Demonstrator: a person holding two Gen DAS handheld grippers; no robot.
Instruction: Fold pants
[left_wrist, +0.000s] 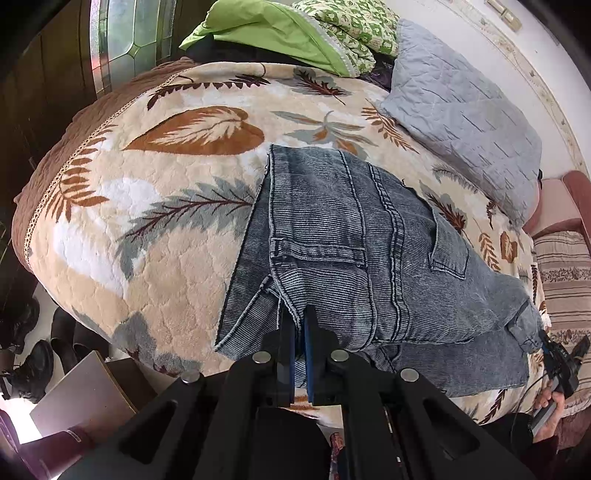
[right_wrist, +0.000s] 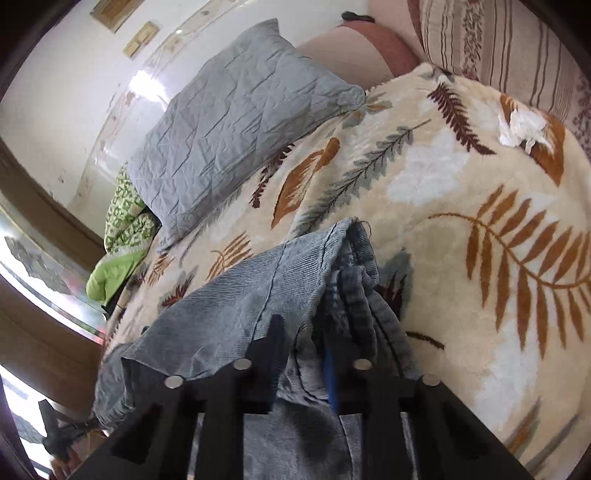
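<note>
Pants (left_wrist: 362, 258): faded blue ribbed denim, folded on a plush leaf-print blanket (left_wrist: 155, 229), back pocket and thick seams up, lying straight ahead of both grippers. Left gripper (left_wrist: 300, 325): fingers nearly together, pinching a thin denim edge at the near hem. Right gripper (right_wrist: 303, 343): fingers narrow, clamped on a bunched fold of the pants (right_wrist: 280, 295), fabric draped over them; grey quilted pillow (right_wrist: 236, 122) beyond.
</note>
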